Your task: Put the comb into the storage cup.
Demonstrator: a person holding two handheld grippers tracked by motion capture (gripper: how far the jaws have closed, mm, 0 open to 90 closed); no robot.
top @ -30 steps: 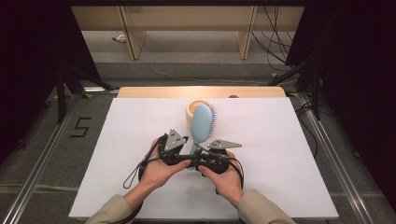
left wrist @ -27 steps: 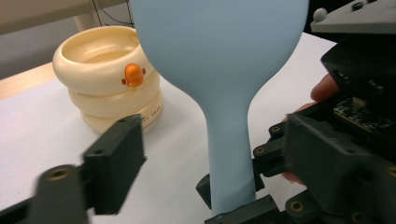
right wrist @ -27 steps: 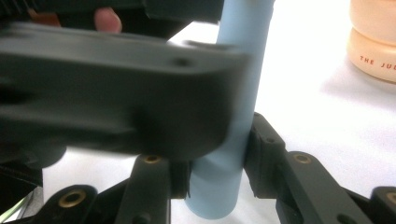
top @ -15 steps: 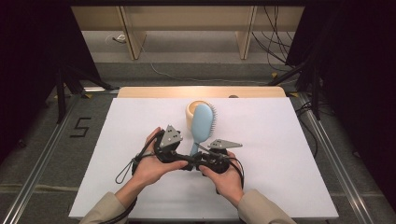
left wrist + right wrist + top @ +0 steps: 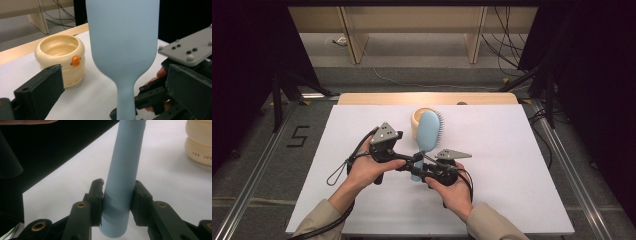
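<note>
High view: a white table (image 5: 522,165) carries a cream ringed cup (image 5: 418,119) near its far middle, and a pale blue hairbrush (image 5: 428,136) is held above the tabletop just in front of that cup, its bristles facing right and its handle running down toward the person. The right gripper (image 5: 422,167), held in the right hand (image 5: 453,192), is clamped on the lower end of the brush handle. The left gripper (image 5: 404,159), held in the left hand (image 5: 371,167), lies just left of the handle, its grey three-cornered plate tilted up; its jaws have just been opening. Left gripper view: the two black jaws stand wide apart at the bottom corners, with the hairbrush (image 5: 125,50) rising between them, its broad blue back narrowing to the handle; neither jaw touches it. The cream ringed cup (image 5: 61,58), marked with a small orange figure, stands on the table (image 5: 20,70) behind and to the left, apart from the brush. The right gripper (image 5: 140,102) shows at lower right, gripping the handle's base. Right gripper view: both jaws press against opposite sides of the hairbrush (image 5: 123,177) handle near its rounded end, which projects slightly below the pads. The cream ringed cup (image 5: 198,142) stands at upper right on the table (image 5: 162,175).
</note>
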